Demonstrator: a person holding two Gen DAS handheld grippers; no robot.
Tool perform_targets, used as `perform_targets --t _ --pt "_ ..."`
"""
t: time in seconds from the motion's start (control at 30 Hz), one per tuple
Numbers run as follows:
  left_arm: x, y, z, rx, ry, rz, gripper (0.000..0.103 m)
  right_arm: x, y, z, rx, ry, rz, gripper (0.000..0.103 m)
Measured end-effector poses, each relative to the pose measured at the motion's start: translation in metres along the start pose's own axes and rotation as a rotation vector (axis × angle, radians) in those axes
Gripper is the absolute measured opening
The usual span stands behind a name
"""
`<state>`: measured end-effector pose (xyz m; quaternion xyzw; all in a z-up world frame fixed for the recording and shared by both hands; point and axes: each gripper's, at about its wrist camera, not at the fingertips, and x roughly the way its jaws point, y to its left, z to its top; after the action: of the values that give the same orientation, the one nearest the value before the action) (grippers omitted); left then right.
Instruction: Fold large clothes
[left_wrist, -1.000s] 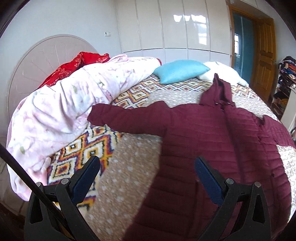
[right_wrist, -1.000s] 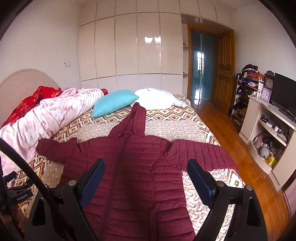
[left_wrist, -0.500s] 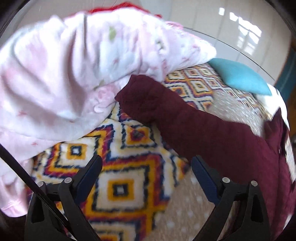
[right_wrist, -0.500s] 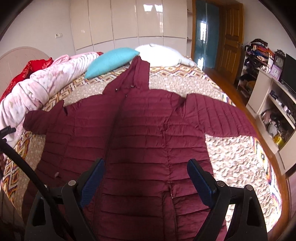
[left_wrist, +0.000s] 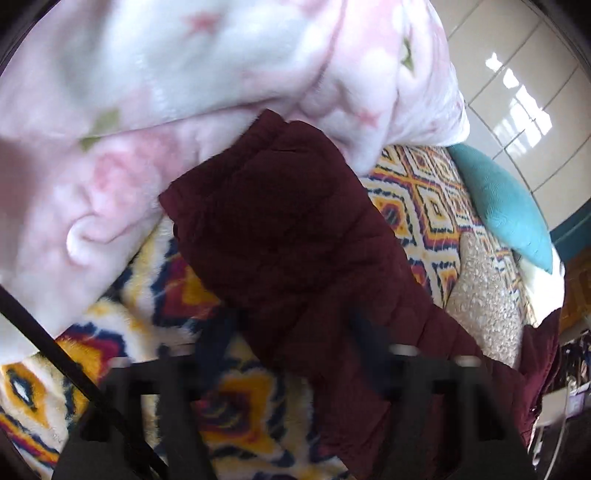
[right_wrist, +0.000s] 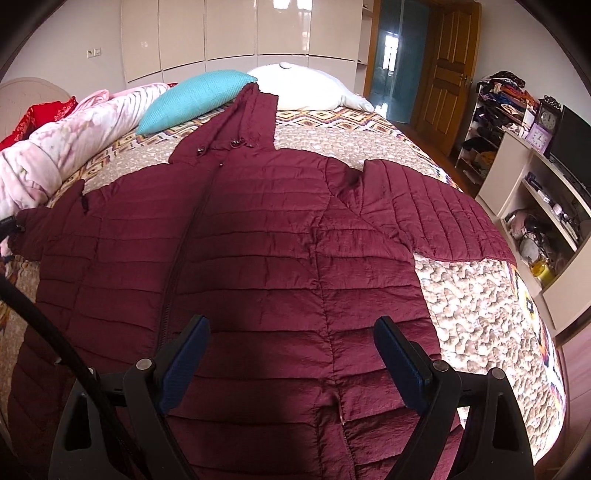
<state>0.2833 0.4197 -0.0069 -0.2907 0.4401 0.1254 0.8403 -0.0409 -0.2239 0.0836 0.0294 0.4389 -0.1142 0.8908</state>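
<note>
**A:** On the bed (right_wrist: 480, 295), any sign of the jacket (right_wrist: 258, 240)?

**B:** Spread flat across the cover, maroon, quilted, front up. Hood pointing at the teal cushion (right_wrist: 192, 99) and the white pillow (right_wrist: 306, 85), its tip touching the pillow. 2 sleeves out to the sides.

**A:** And the left gripper (left_wrist: 288, 343)?

**B:** Down low over 1 sleeve (left_wrist: 277, 221), near the cuff. Badly blurred in the left wrist view. Fingers (left_wrist: 214, 332) just been closing, with the sleeve fabric running between them. Nearly together now, so clamped on the sleeve, though exact pad contact too smeared to make out.

**A:** Around that cuff?

**B:** Cuff end tucked against the pink blanket (left_wrist: 147, 92), touching it. Under the sleeve, the bright diamond-patterned cover (left_wrist: 236, 398).

**A:** Right gripper (right_wrist: 291, 350)?

**B:** Above the lower front of the jacket, angled down at it. Fingers (right_wrist: 184, 354) spread wide, blue pads showing, nothing between them, nothing held. Whether clear of the fabric or brushing it, hard to tell.

**A:** Other sleeve (right_wrist: 436, 214)?

**B:** Flat on the bed, reaching toward the side with the shelves (right_wrist: 546, 221), well apart from both grippers.
</note>
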Motion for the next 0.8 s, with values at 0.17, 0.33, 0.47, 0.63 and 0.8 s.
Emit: perform_targets --t 0.17,0.33,0.47,0.63,0.8 --pt "-0.045 -0.048 -0.012 0.142 -0.094 0.046 0.016 0.0 -0.006 0.0 -0.012 -0.001 -0.036 0.086" --pt "-0.144 -0.146 -0.054 0.381 -0.177 -0.118 0.015 -0.015 -0.023 0.002 0.019 -0.038 -0.003 0.083" --pt "-0.206 -0.239 -0.117 0.555 -0.165 -0.317 0.015 -0.032 -0.044 -0.001 0.069 -0.076 0.03 0.083" --pt "-0.226 -0.362 -0.23 0.74 -0.041 -0.522 0.015 -0.044 -0.083 -0.01 0.152 -0.089 0.049 0.083" --pt "-0.2 -0.432 -0.336 0.862 0.04 -0.512 0.022 -0.041 -0.155 -0.017 0.285 -0.076 0.026 0.083"
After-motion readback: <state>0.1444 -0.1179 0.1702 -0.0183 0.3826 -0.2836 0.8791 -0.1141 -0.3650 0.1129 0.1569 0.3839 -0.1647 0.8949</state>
